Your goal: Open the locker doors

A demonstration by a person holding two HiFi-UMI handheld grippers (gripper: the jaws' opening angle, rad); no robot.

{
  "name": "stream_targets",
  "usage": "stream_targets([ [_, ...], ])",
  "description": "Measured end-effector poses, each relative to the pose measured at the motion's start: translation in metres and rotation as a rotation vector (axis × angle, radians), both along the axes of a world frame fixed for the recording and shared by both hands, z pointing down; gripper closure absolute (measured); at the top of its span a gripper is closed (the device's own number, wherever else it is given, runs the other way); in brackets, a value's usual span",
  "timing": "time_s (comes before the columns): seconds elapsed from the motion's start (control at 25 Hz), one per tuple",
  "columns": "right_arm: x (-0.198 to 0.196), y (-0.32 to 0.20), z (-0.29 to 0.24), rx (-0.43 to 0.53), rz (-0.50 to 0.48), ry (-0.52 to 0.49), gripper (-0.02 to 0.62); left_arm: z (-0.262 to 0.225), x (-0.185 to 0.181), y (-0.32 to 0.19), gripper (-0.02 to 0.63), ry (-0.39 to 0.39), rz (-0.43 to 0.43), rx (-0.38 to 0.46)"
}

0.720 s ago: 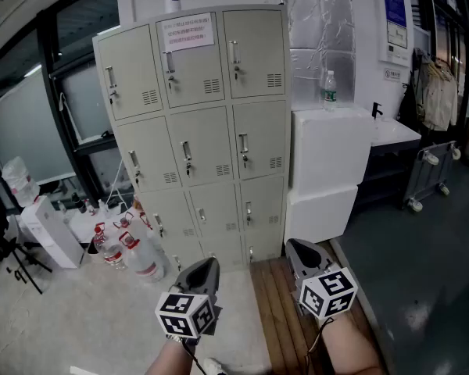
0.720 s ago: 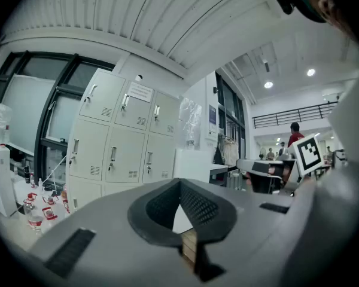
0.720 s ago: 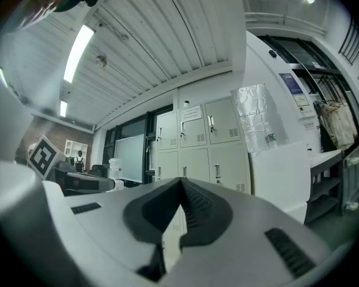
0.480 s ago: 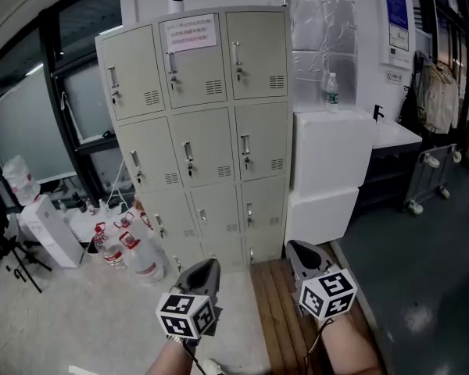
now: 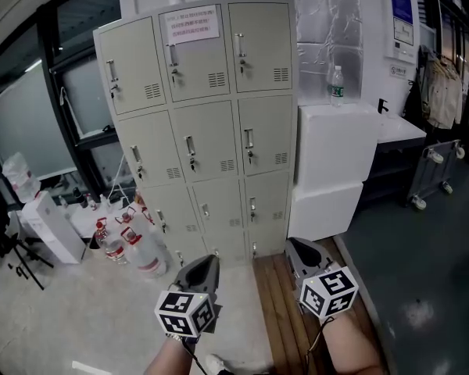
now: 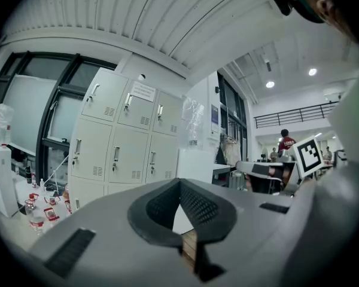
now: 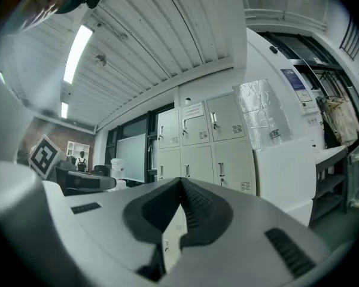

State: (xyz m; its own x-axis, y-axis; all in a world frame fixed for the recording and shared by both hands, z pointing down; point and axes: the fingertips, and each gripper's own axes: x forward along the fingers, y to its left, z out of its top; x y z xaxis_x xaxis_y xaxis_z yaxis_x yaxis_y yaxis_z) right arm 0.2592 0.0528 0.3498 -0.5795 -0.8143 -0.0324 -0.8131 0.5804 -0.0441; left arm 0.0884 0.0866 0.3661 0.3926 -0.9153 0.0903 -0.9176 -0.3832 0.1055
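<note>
A beige steel locker cabinet [image 5: 207, 131] stands ahead against the wall, three columns wide, with every door closed. A paper notice [image 5: 191, 23] hangs on the top middle door. My left gripper [image 5: 210, 259] and right gripper [image 5: 296, 244] are held low and level, side by side, pointing at the cabinet's foot and well short of it. In the left gripper view the left gripper [image 6: 180, 182] is shut on nothing, with the lockers [image 6: 116, 142] far beyond it. The right gripper [image 7: 180, 180] is likewise shut and empty, and the lockers [image 7: 209, 142] show behind it.
White box units [image 5: 332, 143] stand right of the lockers with a water bottle [image 5: 337, 84] on top. Large water jugs [image 5: 137, 248] and a white device [image 5: 43, 229] crowd the floor at left. A wooden floor strip [image 5: 277, 303] runs under the right gripper. A wheeled cart [image 5: 438, 170] sits far right.
The lockers sit slightly larger and further right in the head view. Both grippers keep their places and stay shut. No door has moved.
</note>
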Motion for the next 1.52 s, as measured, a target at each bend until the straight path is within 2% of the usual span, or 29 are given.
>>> stream_targets([
  [0.4,-0.034,-0.027,0.003,-0.020,0.006,-0.008,0.595,-0.001,-0.029,-0.024,0.604,-0.004,0.019,-0.006],
  [0.8,-0.092,-0.065,0.001,-0.035,0.026,0.002,0.595,-0.003,-0.087,-0.064,0.604,0.016,0.041,-0.004],
  [1.08,-0.134,-0.101,-0.005,-0.029,0.062,0.021,0.595,-0.007,-0.123,-0.104,0.604,0.032,0.089,0.005],
  [1.52,-0.180,-0.141,-0.002,-0.036,0.135,0.011,0.595,0.003,-0.159,-0.151,0.604,0.029,0.189,-0.006],
])
